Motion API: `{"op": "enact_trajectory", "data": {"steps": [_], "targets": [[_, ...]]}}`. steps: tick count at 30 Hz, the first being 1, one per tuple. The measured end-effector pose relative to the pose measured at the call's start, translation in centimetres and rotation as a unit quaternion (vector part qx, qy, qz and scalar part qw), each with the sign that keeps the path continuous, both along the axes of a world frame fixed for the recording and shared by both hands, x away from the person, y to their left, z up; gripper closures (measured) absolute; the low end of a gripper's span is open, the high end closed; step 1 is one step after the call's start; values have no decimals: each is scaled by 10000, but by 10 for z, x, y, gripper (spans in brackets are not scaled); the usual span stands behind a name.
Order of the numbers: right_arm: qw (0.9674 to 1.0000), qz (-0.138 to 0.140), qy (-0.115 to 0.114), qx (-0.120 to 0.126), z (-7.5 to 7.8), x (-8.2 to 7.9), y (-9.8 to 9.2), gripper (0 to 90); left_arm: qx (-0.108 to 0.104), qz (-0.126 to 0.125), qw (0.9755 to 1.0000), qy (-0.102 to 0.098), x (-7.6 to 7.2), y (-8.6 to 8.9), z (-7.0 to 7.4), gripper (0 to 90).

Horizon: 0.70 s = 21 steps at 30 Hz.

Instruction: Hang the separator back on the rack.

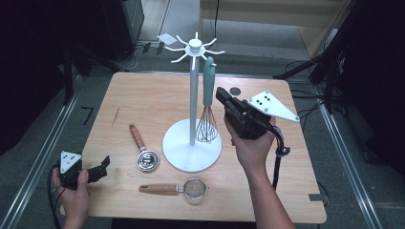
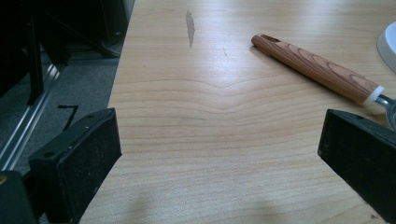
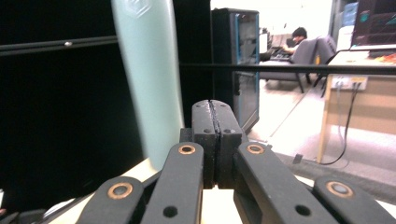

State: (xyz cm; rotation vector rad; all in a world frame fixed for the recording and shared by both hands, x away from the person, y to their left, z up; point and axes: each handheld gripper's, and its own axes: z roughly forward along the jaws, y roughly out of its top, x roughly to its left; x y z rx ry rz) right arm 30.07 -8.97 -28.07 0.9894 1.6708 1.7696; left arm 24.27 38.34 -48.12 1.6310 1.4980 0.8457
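Left tongs (image 1: pixel 98 168) rest open, near on the surface (image 1: pixel 143 100). Right tongs (image 1: pixel 223 97), shut empty beside the hanging whisk (image 1: pixel 208 102), might knock it off the stand (image 1: pixel 193 95).

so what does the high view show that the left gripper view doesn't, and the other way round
High view alone: the white utensil stand with the teal-handled whisk hanging on it, the small strainer, and the right gripper shut beside the whisk handle with nothing between its jaws. Left gripper view alone: a close look between its own jaws, standing wide apart over bare wood. Both share: the wooden table, its dark smudge, the wood-handled scoop and the left gripper.
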Motion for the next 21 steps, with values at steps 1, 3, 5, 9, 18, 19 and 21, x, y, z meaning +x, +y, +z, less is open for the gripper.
{"op": "enact_trajectory", "data": {"steps": [1, 3, 5, 9, 18, 19, 21], "targets": [[10000, -54, -71, 5, 0, 1, 0, 900, -4, -4, 10000, -4, 0, 0, 0, 0], [9995, -222, -218, 21, 2, 2, 2, 900, 0, -3, 10000, -1, 0, 0, 0, 0], [9994, -238, -245, -20, 3, 4, 4, 900, 12, -5, 10000, 1, 0, 0, 0, 0], [9988, -186, -457, -30, 11, 9, 13, 900, 6, -2, 10000, 4, 0, 0, 0, 0], [9982, -131, -575, -55, 15, 7, 18, 900, 6, -8, 10000, 3, 0, 0, 0, 0], [9983, -106, -576, -53, 15, 7, 18, 900, 8, -8, 10000, 3, 0, 0, 0, 0], [9982, -86, -587, -80, 15, 7, 19, 900, 4, -7, 10000, 3, 0, 0, 0, 0]]}}
